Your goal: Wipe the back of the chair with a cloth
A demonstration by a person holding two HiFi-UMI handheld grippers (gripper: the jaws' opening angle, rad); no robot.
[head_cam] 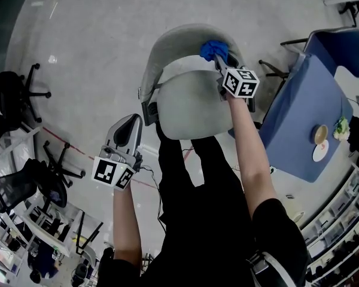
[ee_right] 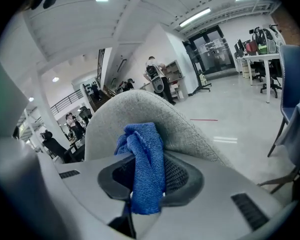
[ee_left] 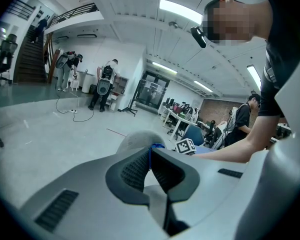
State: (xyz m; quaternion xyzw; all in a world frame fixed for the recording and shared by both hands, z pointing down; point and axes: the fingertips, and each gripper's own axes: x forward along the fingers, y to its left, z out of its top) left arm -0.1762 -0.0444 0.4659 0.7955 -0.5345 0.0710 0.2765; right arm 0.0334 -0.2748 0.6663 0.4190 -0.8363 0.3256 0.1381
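Note:
A grey shell chair stands in front of me, its curved back (head_cam: 180, 40) beyond the seat (head_cam: 194, 103). My right gripper (head_cam: 219, 63) is shut on a bunched blue cloth (head_cam: 214, 49), which presses against the top right part of the back. In the right gripper view the cloth (ee_right: 145, 154) hangs between the pads against the grey fabric back (ee_right: 135, 109). My left gripper (head_cam: 127, 129) is held low, left of the seat, touching nothing. In its own view the left gripper (ee_left: 150, 166) is shut and holds nothing, with the chair back (ee_left: 137, 140) beyond it.
A blue table (head_cam: 299, 124) with a cup and plate stands close on the right, and a blue chair (head_cam: 338, 49) is behind it. Black office chairs (head_cam: 15, 94) crowd the left. A red tape line (head_cam: 78, 148) crosses the floor. People stand far off (ee_left: 105, 86).

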